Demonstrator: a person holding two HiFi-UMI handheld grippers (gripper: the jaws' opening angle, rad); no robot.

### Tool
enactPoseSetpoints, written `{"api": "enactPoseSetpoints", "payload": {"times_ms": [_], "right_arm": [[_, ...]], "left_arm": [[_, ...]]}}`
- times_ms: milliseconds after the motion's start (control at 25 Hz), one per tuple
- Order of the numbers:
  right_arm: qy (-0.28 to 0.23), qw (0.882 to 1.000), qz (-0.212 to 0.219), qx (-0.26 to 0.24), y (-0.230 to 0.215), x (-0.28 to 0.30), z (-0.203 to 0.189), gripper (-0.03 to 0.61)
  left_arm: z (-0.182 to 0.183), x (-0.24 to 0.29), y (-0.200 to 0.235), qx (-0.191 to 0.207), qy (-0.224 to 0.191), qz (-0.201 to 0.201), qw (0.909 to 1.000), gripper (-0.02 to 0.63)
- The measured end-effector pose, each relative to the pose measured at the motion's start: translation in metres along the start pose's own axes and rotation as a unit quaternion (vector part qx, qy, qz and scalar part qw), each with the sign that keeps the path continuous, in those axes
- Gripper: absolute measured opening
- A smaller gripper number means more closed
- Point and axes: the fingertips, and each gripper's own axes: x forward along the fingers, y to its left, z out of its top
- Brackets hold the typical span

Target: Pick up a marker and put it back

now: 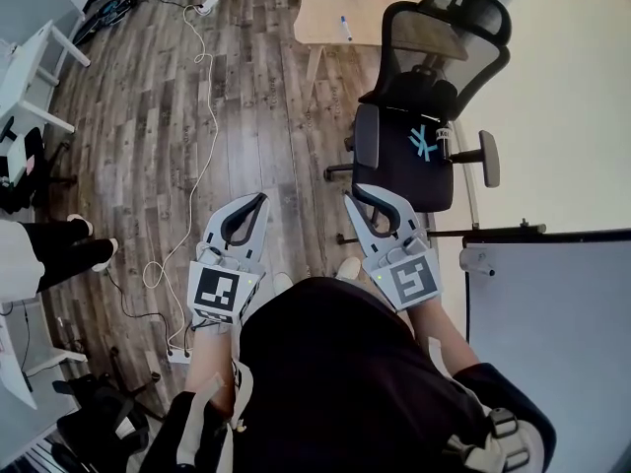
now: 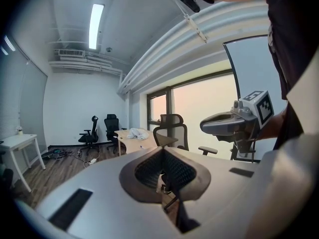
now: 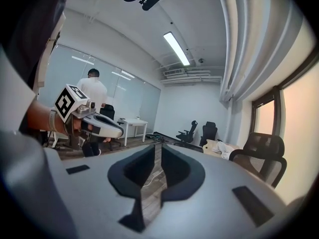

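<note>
A small white and blue marker (image 1: pixel 344 28) lies on the wooden desk (image 1: pixel 325 13) at the far end of the room, well away from both grippers. I hold both grippers at waist height over the wood floor. The left gripper (image 1: pixel 259 201) (image 2: pixel 162 151) has its tips together and holds nothing. The right gripper (image 1: pixel 348 203) (image 3: pixel 156 151) shows only a thin slit between its jaws and is also empty. Each gripper shows in the other's view: the right gripper (image 2: pixel 234 123) and the left gripper (image 3: pixel 99 126). The marker is too small to make out in the gripper views.
A black office chair (image 1: pixel 424 136) stands just ahead to the right, between me and the desk. A grey panel (image 1: pixel 552 304) is on the right. A white cable (image 1: pixel 202 146) snakes across the floor. Another person's legs (image 1: pixel 59 244) are at the left, by a white table (image 1: pixel 25 67).
</note>
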Motion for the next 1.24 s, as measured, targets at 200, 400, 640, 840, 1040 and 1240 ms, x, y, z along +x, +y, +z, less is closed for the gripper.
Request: {"api": "enactPoseSetpoints", "payload": {"times_ms": [200, 400, 640, 840, 1040, 1240], "right_arm": [[0.01, 1.0, 0.016, 0.002, 0.008, 0.008, -0.004, 0.051], [0.013, 1.0, 0.022, 0.001, 0.007, 0.009, -0.004, 0.051], [0.014, 1.0, 0.021, 0.013, 0.005, 0.003, -0.008, 0.051], [0.035, 0.999, 0.013, 0.035, -0.001, -0.004, -0.014, 0.051], [0.024, 0.999, 0.014, 0.022, -0.005, -0.009, -0.01, 0.051], [0.015, 1.0, 0.022, 0.016, -0.005, -0.015, -0.017, 0.051]], "left_arm": [[-0.004, -0.001, 0.005, -0.001, 0.001, 0.004, 1.0, 0.008], [0.0, 0.001, 0.005, -0.006, -0.001, 0.005, 1.0, 0.008], [0.003, 0.002, 0.0, -0.005, -0.004, 0.007, 1.0, 0.008], [0.007, 0.004, -0.008, -0.001, -0.009, 0.004, 1.0, 0.008], [0.009, 0.002, -0.014, 0.003, -0.006, 0.006, 1.0, 0.009], [0.009, 0.004, -0.022, 0.002, -0.002, 0.006, 1.0, 0.008]]}}
